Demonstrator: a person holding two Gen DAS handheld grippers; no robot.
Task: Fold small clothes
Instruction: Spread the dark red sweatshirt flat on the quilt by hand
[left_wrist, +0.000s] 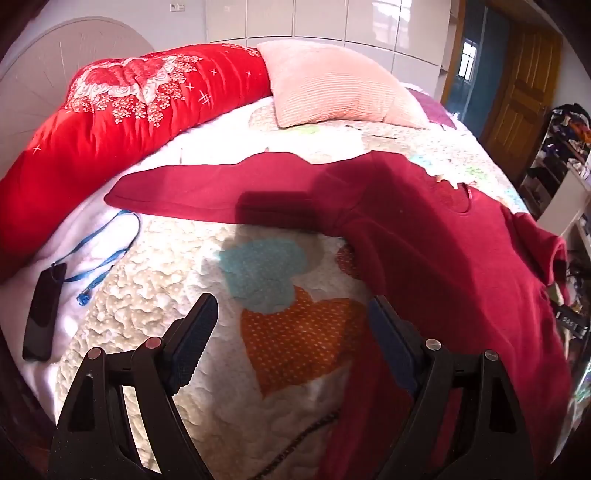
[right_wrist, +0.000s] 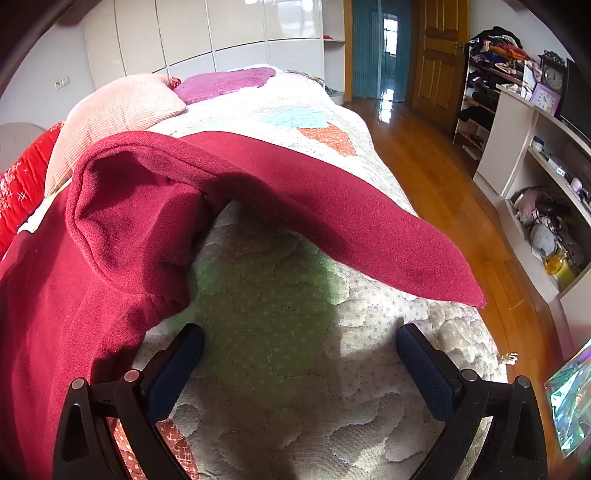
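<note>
Sweater (left_wrist: 424, 229), dark red, lies spread on the quilted bed (left_wrist: 155, 273) in the left wrist view, one sleeve stretching toward nine o'clock and the body running down to five o'clock. The left claw (left_wrist: 291, 317) hangs wide open over an orange heart patch, holding nothing. A black phone (left_wrist: 40, 314) on a blue lanyard (left_wrist: 110, 251) sits at eight o'clock.

From the right wrist view, the sweater (right_wrist: 122, 236) fills nine o'clock, its sleeve reaching toward three o'clock. The right claw (right_wrist: 301, 343) gapes open above bare quilt, empty.
</note>
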